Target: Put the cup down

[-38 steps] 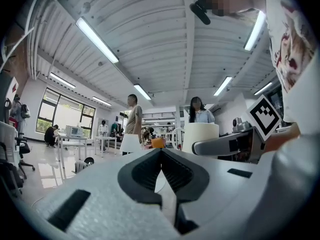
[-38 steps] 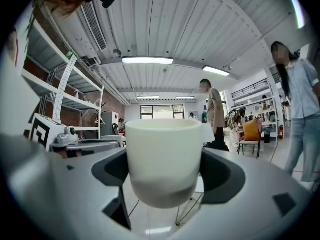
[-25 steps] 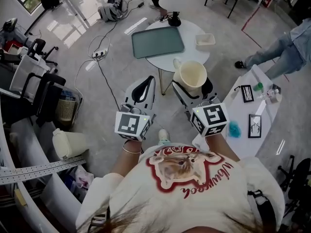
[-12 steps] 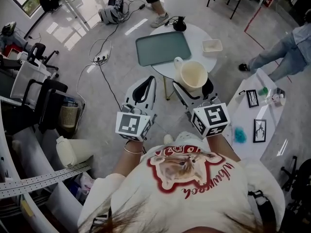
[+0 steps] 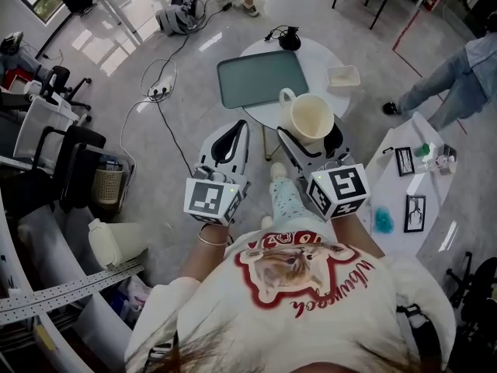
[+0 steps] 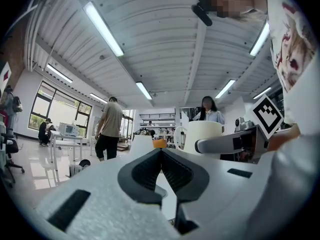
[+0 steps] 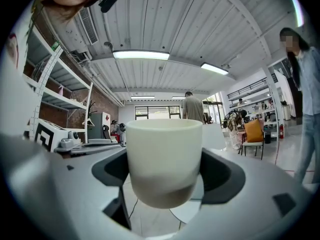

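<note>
A cream cup (image 5: 311,119) with a handle on its left hangs upright in the air, held in my right gripper (image 5: 311,136), just short of the round white table (image 5: 314,55). In the right gripper view the cup (image 7: 164,149) fills the gap and both dark pads press its sides; my right gripper (image 7: 164,176) is shut on it. My left gripper (image 5: 231,136) hovers beside it at the same height, its jaws together and holding nothing. In the left gripper view, my left gripper (image 6: 161,153) shows its pads meeting, and the cup (image 6: 202,135) shows at the right.
On the round table lie a grey-green tray (image 5: 260,76), a small white dish (image 5: 344,76) and a black corded object (image 5: 289,39). A low white table (image 5: 404,208) with picture frames stands right. Cables (image 5: 163,92) cross the floor; black chairs (image 5: 58,142) stand left. A person in jeans (image 5: 450,84) stands far right.
One of my legs has stepped forward into view between the grippers. The passer-by beyond the round table has walked off. The cup stays held in the right gripper.
</note>
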### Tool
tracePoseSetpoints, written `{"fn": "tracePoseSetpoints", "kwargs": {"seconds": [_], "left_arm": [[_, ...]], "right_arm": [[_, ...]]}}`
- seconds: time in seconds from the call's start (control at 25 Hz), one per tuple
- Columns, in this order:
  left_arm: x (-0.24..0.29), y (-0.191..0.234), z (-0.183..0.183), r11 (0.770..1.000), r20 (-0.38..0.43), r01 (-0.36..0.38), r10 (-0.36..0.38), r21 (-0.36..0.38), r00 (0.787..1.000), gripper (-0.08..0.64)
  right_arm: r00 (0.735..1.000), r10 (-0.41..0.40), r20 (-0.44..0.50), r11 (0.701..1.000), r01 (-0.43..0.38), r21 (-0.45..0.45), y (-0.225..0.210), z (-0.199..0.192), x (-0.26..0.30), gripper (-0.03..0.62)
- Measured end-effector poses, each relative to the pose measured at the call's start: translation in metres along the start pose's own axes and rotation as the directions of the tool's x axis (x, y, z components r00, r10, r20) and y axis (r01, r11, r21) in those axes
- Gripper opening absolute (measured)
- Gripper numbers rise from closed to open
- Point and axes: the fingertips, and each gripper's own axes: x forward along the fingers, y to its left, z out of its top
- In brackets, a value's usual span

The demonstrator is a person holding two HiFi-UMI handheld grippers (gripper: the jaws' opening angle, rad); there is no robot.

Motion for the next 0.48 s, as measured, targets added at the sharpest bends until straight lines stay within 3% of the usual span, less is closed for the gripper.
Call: {"fn": "tracePoseSetpoints", "kwargs": {"seconds": [0.48], "left_arm": [[0.084, 0.057, 0.005, 0.999, 0.017, -0.028, 0.028, 0.030, 0.999, 0.015]], "right_arm": [[0.999, 0.049, 0.009, 0.999, -0.049, 0.005, -0.042, 0.012, 0.088, 0.394]]}}
